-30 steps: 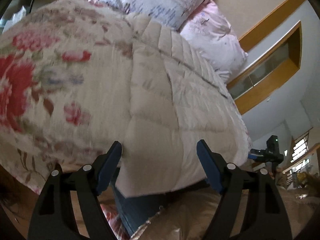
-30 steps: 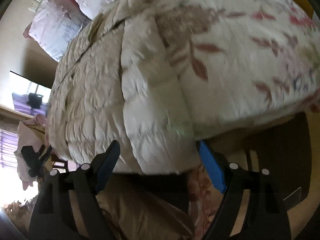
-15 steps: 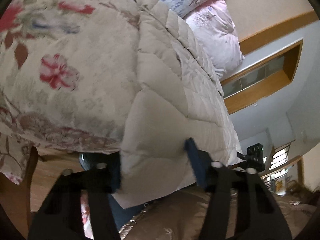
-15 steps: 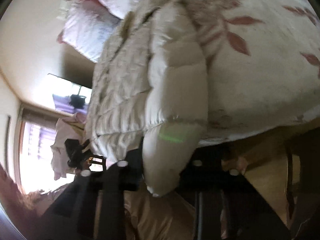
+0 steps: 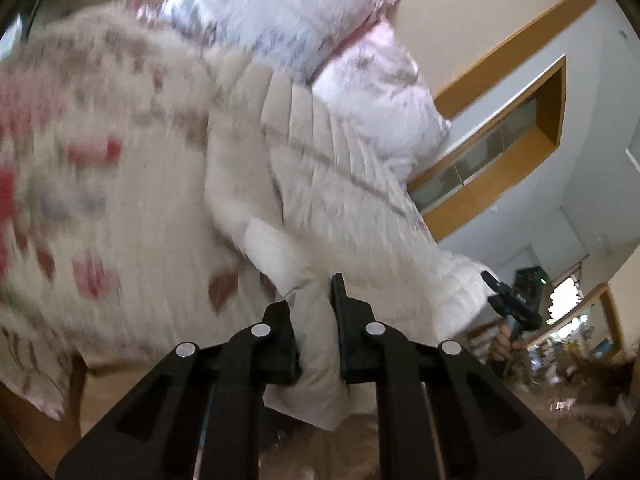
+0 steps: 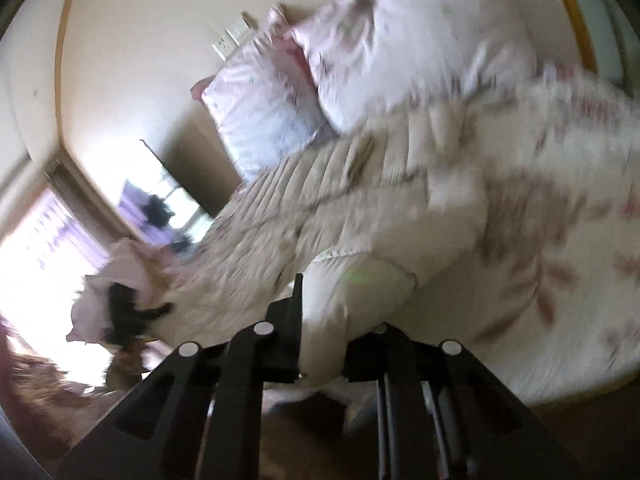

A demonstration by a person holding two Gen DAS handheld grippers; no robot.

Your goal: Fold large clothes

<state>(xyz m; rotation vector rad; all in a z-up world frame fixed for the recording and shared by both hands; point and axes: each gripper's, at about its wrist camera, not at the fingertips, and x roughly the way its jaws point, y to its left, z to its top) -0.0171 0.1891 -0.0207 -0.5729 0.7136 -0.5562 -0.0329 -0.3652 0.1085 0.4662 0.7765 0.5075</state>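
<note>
A cream quilted down jacket [image 5: 320,184] lies lengthwise on a bed, its hem toward me. My left gripper [image 5: 314,316] is shut on the left hem corner, with fabric bunched between its fingers. In the right wrist view the same jacket [image 6: 320,216] shows, and my right gripper [image 6: 322,328] is shut on the right hem corner. The right gripper [image 5: 516,300] also shows at the far right of the left wrist view, held by a hand. Both views are motion-blurred.
The jacket lies on a floral bedspread [image 5: 100,200] that also shows in the right wrist view [image 6: 560,260]. Two pale pillows [image 5: 304,20] lean at the bed's head [image 6: 360,60]. A wood-trimmed wall opening [image 5: 500,152] is to the right. A bright window [image 6: 36,240] is to the left.
Both grippers were open around the hem one second ago. They have closed on the two hem corners and pulled them up and back, and the views have swung upward.
</note>
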